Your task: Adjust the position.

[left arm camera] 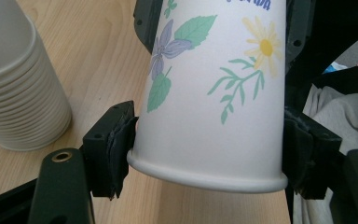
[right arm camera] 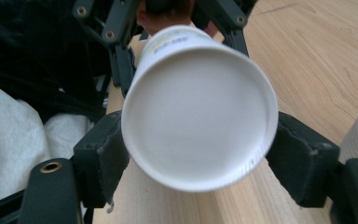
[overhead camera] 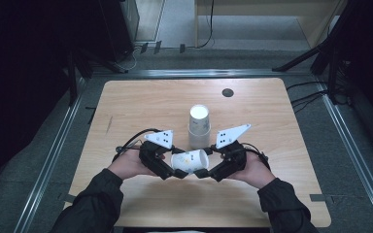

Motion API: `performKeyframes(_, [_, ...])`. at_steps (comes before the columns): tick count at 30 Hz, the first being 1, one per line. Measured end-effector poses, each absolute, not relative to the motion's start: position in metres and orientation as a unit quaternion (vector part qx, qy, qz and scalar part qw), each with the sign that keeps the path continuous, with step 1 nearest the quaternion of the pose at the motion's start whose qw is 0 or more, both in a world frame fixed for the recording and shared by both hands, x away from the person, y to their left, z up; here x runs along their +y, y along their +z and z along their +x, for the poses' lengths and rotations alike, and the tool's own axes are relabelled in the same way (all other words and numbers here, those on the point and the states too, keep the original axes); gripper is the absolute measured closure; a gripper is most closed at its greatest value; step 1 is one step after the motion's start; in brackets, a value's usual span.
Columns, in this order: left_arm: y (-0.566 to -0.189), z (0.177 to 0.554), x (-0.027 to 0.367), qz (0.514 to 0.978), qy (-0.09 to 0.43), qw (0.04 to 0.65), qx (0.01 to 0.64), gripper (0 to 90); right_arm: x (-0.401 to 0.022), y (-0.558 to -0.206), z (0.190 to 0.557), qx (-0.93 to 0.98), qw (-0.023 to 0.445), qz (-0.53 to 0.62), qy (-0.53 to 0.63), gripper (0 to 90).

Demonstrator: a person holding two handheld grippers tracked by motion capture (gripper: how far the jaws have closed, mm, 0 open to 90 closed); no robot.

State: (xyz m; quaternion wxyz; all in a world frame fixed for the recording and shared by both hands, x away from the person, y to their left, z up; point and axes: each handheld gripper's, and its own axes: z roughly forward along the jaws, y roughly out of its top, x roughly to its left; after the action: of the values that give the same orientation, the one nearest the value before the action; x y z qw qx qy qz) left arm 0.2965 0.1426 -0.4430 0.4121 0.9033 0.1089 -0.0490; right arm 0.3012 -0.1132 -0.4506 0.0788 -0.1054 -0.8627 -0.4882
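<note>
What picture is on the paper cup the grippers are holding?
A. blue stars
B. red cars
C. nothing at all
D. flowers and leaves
D: the left gripper view shows the paper cup printed with a purple flower, a yellow daisy and green leaves.

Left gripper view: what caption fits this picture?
Left gripper clamps a flowery paper cup beside a cup stack.

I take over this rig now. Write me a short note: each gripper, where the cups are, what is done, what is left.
Left gripper: shut on the flowered paper cup near its rim.
Right gripper: jaws stand around the cup's base; contact unclear.
Cup lies sideways between both grippers, above the table.
Stack of cups stands upside down behind it.
Done: one cup is off the stack.
Left: probably setting it down apart from the stack.
</note>
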Motion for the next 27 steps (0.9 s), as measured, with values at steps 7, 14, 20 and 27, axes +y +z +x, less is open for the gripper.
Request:
performKeyframes(7, [-0.43, 0.296, 0.146, 0.922, -0.027, 0.373, 0.098, 27.1, -0.113, -0.453, 0.302, -0.871, 0.061, -0.105, -0.477, 23.8])
performKeyframes(14, [-0.428, 0.3, 0.143, 0.934, -0.02, 0.344, 0.097, 27.0, -0.11, -0.456, 0.302, -0.877, 0.051, -0.098, -0.467, 23.7])
performKeyframes(20, [-0.43, 0.304, 0.138, 0.946, -0.019, 0.311, 0.093, 27.0, -0.108, -0.46, 0.303, -0.884, 0.04, -0.105, -0.454, 23.7])
performKeyframes(27, [-0.44, 0.305, 0.129, 0.961, -0.018, 0.26, 0.097, 26.8, -0.104, -0.462, 0.303, -0.886, 0.037, -0.105, -0.45, 23.7])
